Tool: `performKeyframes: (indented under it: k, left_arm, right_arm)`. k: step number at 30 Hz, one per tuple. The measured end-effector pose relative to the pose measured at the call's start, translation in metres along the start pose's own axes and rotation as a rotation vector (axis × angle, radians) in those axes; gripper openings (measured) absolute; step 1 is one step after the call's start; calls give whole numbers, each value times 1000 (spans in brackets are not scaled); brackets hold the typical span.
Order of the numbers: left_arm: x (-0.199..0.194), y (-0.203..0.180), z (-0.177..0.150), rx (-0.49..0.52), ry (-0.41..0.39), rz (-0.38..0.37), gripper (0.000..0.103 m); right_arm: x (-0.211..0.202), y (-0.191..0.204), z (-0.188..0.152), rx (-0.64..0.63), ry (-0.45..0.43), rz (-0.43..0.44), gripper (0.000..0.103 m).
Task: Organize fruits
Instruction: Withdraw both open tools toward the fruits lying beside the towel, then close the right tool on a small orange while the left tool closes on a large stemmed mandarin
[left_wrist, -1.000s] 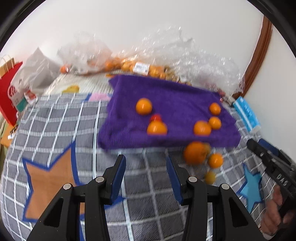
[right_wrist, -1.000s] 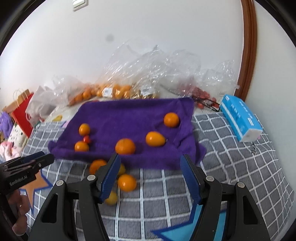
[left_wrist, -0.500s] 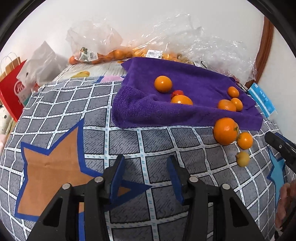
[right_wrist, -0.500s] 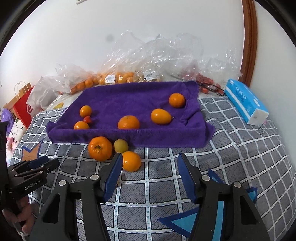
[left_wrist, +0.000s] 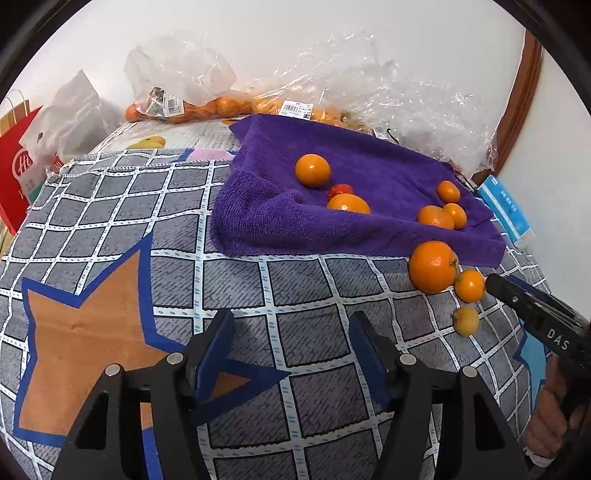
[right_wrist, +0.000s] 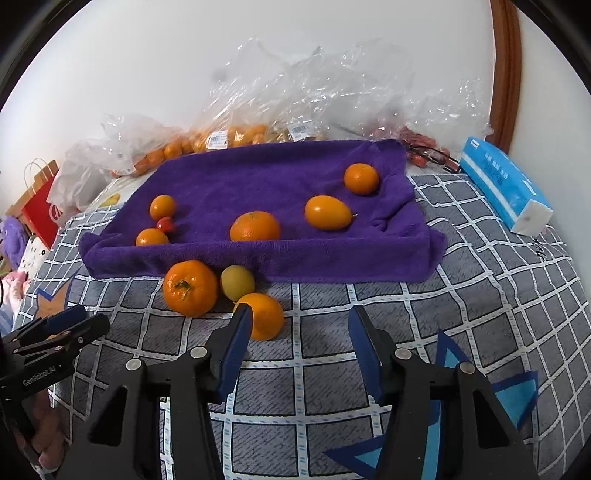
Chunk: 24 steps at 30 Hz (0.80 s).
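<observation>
A purple towel (right_wrist: 266, 177) lies on the checked blanket (right_wrist: 480, 295) and holds several orange fruits and one small red fruit (right_wrist: 165, 223). In front of it lie a large orange (right_wrist: 190, 288), a yellow-green fruit (right_wrist: 237, 282) and a smaller orange (right_wrist: 264, 315). My right gripper (right_wrist: 299, 328) is open and empty, its left finger just in front of the smaller orange. My left gripper (left_wrist: 290, 336) is open and empty over the blanket, well left of the same three fruits: the large orange (left_wrist: 432, 266), the smaller orange (left_wrist: 470, 285) and the yellow-green fruit (left_wrist: 466, 320).
Clear plastic bags of oranges (right_wrist: 229, 136) lie behind the towel by the wall. A blue tissue pack (right_wrist: 502, 184) lies at the right. A red paper bag (left_wrist: 16, 173) and a white bag (left_wrist: 70, 118) stand at the left.
Both grippers have come lower and closer to the blanket. The right gripper now has the smaller orange beside its left finger. The left gripper's jaws have opened wider.
</observation>
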<state>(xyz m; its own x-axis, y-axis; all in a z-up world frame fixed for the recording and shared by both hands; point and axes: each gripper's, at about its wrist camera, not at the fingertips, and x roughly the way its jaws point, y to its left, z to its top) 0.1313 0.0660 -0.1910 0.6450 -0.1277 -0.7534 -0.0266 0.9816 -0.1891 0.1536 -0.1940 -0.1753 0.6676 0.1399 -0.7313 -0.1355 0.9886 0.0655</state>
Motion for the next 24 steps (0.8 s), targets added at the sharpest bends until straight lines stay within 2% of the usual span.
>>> performKeyframes:
  k: [10, 15, 19, 21, 24]
  left_arm:
    - [-2, 7, 0, -37, -11, -48, 62]
    - [-2, 7, 0, -36, -11, -46, 62]
    - [-3, 9, 0, -43, -13, -54, 62]
    - [-3, 11, 0, -60, -17, -69, 62]
    - [-5, 14, -2, -79, -23, -83, 62]
  right_arm:
    - [13, 7, 0, 4, 23, 66, 54]
    - [24, 13, 1, -10, 39, 61, 54]
    - [34, 17, 1, -30, 78, 52, 47]
    - [34, 20, 1, -60, 80, 45, 35]
    - [29, 17, -2, -70, 70, 39, 35]
